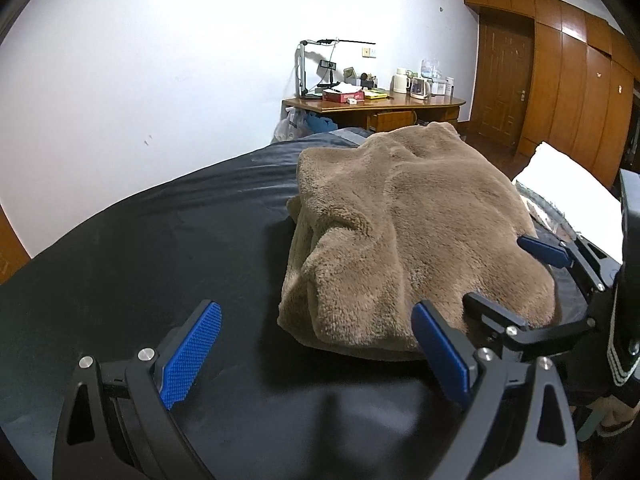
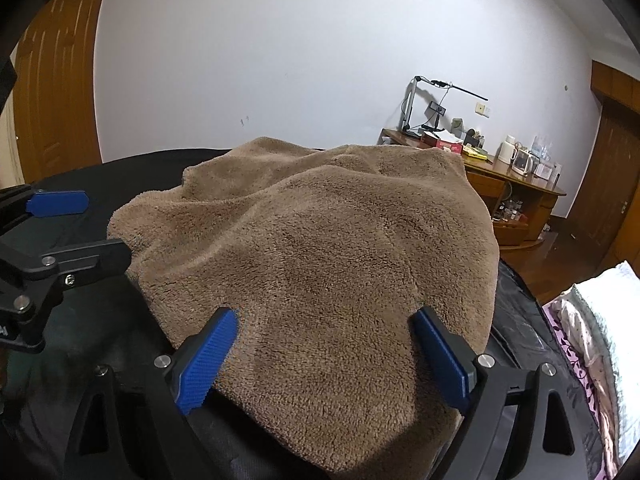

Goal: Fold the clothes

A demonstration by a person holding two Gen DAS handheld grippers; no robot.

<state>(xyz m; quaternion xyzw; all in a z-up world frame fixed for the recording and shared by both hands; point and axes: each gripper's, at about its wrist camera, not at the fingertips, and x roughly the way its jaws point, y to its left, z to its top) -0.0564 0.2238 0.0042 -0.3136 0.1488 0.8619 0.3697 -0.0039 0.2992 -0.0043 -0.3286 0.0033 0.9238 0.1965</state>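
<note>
Lying folded, fleece garment (image 2: 320,248) between spread right tongs (image 2: 326,354).

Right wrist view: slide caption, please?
Open right gripper straddling the near edge of a folded brown fleece garment on a black sheet.

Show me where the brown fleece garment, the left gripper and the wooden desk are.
brown fleece garment (image 2: 320,248): right wrist view, middle of its top surface.
left gripper (image 1: 316,352): left wrist view, midway between its fingertips.
wooden desk (image 1: 400,106): left wrist view, bare desktop edge.
</note>
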